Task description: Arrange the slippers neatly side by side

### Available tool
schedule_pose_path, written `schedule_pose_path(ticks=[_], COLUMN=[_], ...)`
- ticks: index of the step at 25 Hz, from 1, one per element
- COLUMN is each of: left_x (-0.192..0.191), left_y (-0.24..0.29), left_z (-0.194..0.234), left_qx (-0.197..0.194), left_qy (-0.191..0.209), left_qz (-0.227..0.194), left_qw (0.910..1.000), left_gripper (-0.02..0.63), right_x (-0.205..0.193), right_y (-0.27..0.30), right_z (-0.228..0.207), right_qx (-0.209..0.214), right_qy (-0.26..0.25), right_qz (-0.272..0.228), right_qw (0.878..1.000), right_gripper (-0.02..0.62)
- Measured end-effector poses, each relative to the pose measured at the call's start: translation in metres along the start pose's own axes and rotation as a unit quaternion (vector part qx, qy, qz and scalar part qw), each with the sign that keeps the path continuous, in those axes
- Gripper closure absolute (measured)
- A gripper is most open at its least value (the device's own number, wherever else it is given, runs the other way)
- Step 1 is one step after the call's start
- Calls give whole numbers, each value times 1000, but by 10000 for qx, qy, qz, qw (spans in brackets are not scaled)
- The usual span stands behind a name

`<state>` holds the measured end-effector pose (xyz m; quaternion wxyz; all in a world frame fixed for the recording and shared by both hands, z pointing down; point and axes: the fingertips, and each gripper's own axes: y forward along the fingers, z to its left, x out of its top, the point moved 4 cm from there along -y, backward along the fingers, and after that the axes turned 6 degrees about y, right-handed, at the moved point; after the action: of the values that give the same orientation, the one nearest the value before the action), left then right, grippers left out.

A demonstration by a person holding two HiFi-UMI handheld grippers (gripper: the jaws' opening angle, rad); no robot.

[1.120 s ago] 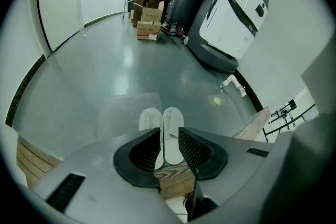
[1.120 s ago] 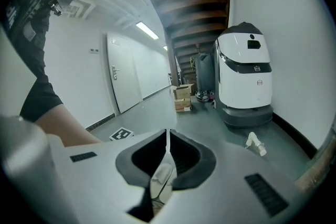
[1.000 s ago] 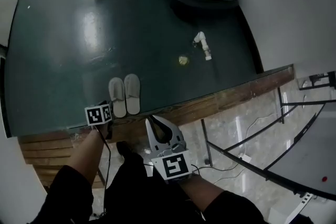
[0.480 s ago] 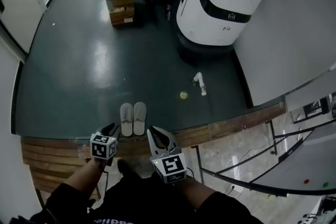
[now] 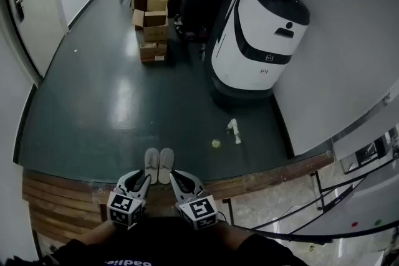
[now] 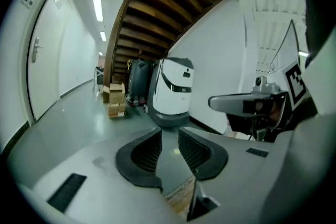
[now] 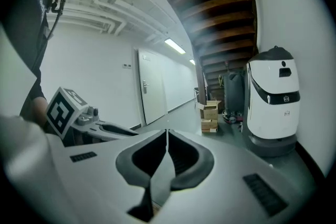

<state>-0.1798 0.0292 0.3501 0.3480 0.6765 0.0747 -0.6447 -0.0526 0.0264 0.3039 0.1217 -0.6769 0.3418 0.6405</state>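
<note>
The pair of pale fabric slippers (image 5: 159, 164) lies side by side just beyond the brown wooden step edge (image 5: 62, 189); over that edge the left gripper (image 5: 143, 178), jaws slightly apart, and the right gripper (image 5: 174, 175), jaws together, hold nothing, likely because the arranging is done.

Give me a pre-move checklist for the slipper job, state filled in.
1. Slippers side by side, toes level: ok.
2. Left gripper empty, jaws apart: ok.
3. Right gripper empty, jaws together: ok.
4. No slipper at either gripper's jaws; both gripper views look down the corridor: ok.
5. Yellowish scrap and white object lie apart from the pair: ok.
6. Correct left/right pairing of the slippers: cannot tell.
</note>
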Motion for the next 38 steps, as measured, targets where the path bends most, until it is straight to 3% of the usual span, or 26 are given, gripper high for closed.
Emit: schedule_pose_path(ticks=[4,8,10,13,14,15,19,24,38], left_x=[61,102,108,100,97,95,97,100,94], left_y=[-37,-70,-81,-85,-84,-84,-86,-86,-78], left_z=[-15,-41,-54,-69,-72,-75,-84,-93,-104], left_qx=[-111,-333,-447,-650,-737,-830,-1065,-1080,-1161], left_qy=[401,1002,1120,975,899,836,862,924,942], left_qz=[-992,-1407,-1528,-1552,-1558,-1573,-1638,-1681,-1523], left_qw=[9942,9844,9809,9809,9809,9805,9769,9755,9770], left_gripper=[523,523,523,525,545,606,606,606,606], right_x=[29,50,55,45,41,40,39,43,36], right_y=[-14,-34,-45,-52,-53,-55,-64,-80,-88], right_z=[14,23,36,42,41,41,47,44,45], right_qx=[132,203,325,350,330,320,330,171,133], right_qy=[8,-15,-73,-166,-109,-41,-29,-37,-96], right_qz=[-239,-447,-450,-454,-400,-345,-346,-622,-436], right_qw=[9996,9988,9984,9982,9986,9989,9988,9979,9989], right_gripper=[595,595,595,595,595,595,595,596,597])
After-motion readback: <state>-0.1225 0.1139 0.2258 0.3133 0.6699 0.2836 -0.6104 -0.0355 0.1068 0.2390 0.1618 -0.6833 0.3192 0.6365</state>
